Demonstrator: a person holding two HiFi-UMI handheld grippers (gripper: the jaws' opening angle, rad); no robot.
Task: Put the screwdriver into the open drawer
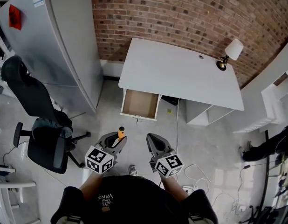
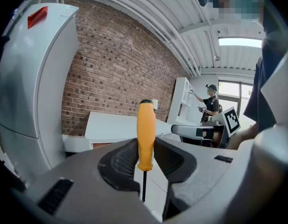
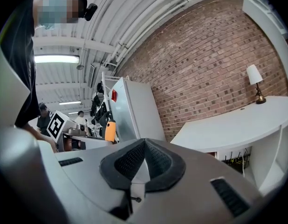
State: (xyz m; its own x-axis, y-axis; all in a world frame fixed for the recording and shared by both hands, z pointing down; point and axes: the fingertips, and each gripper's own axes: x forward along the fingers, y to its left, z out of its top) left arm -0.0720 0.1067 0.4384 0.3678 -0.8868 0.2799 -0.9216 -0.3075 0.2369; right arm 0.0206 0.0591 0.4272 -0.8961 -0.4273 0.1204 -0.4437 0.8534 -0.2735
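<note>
The left gripper (image 1: 117, 141) had its jaws squeezed on the orange screwdriver (image 2: 146, 134), with the handle sticking out in front. The right gripper (image 1: 153, 143) was closed on nothing. The open drawer (image 1: 140, 104) sat straight ahead, well apart, closer to the left gripper.

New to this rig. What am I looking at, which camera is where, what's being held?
No robot: a person holds a two-jaw gripper in each hand; the marker cubes belong to them. One picture comes from a head camera looking down. The other two come from cameras on the grippers, looking along their jaws. The left gripper is shut on an orange-handled screwdriver, with the handle sticking out past the jaw tips. The right gripper is shut on nothing. Ahead stands a white desk by a brick wall, bearing a small lamp. Its drawer is pulled open and looks empty.
</note>
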